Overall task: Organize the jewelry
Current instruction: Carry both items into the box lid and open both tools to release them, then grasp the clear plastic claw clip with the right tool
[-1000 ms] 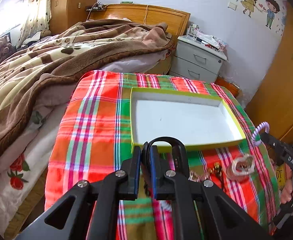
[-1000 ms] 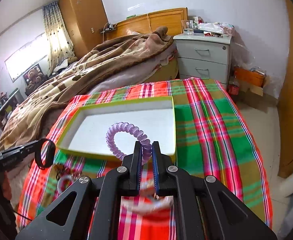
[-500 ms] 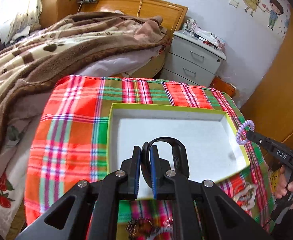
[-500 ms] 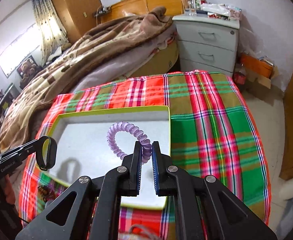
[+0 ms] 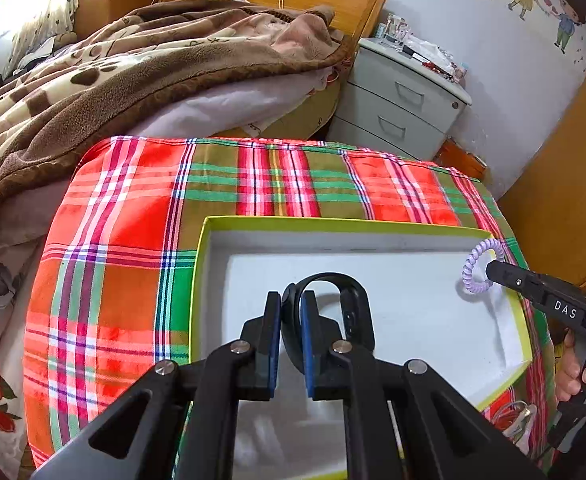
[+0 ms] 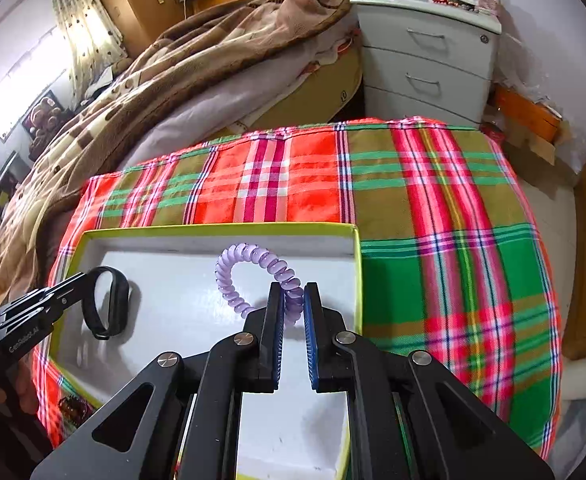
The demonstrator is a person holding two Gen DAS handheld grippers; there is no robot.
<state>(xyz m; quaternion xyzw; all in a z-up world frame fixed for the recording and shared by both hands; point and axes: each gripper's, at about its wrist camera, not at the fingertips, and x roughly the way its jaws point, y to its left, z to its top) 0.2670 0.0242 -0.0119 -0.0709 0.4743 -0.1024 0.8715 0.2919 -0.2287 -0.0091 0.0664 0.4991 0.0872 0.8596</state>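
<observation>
Plaid tablecloth point(image 5: 125, 248), one tray point(image 5: 333, 225) (white inside), one black band point(image 5: 357, 300), one purple coil point(image 6: 253, 272)

Both wrist cameras looked steeply down along their jaws, close above the shallow white yellow-rimmed cardboard tray point(image 5: 393, 227) point(image 6: 217, 230), probably from opposite ends.

Two grippers, left gripper point(image 5: 291, 300) and right gripper point(image 6: 293, 292), hovering over one white tray point(image 5: 373, 236); one black band point(image 5: 357, 300) and one purple coil bracelet point(image 6: 253, 264) being carried; one plaid cloth point(image 6: 433, 200) covering worktop; one two-drawer nightstand point(image 6: 429, 60) standing behind.
</observation>
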